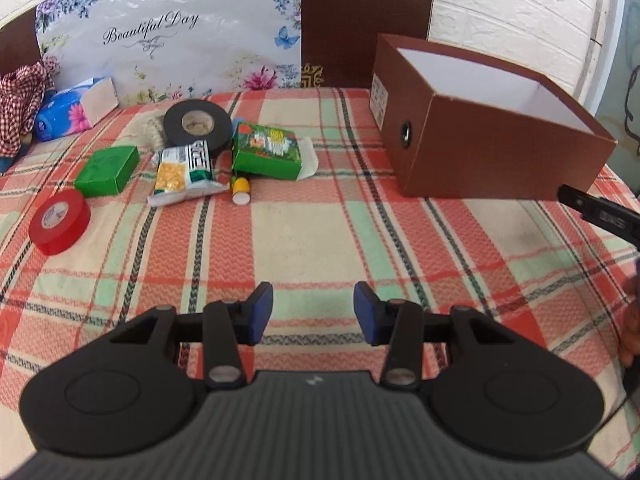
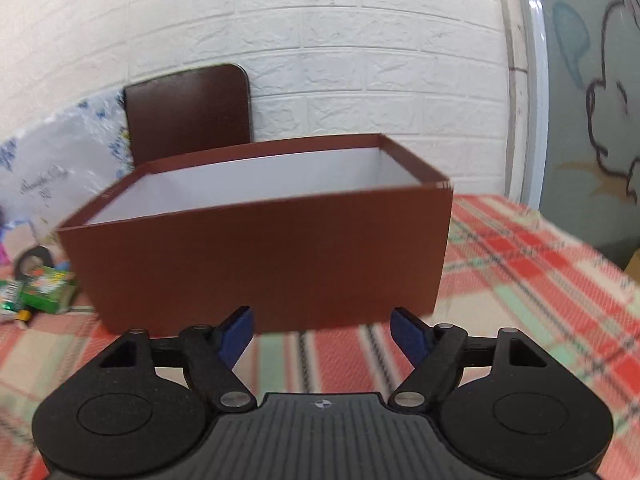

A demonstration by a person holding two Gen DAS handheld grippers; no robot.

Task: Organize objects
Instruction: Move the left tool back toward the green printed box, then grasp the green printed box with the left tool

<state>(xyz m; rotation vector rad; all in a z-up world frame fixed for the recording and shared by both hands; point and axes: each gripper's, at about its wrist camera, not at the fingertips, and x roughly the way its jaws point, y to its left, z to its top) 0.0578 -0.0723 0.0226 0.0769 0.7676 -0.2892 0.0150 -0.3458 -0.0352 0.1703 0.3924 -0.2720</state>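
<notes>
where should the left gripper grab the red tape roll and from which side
Take the red tape roll from above, one finger in its open centre hole and one outside, pinching the ring wall. It lies flat on the checked cloth, apart from the other items.

A white wall [image 2: 304,40] with a raised brick pattern stands behind the table, which is covered by a checked cloth [image 1: 320,240] in red, green and cream. 1 dark brown chair back [image 1: 366,12] rises against the wall at the far edge. To the right is a pale panel [image 2: 592,92] with a cartoon drawing, in even daylight.
</notes>
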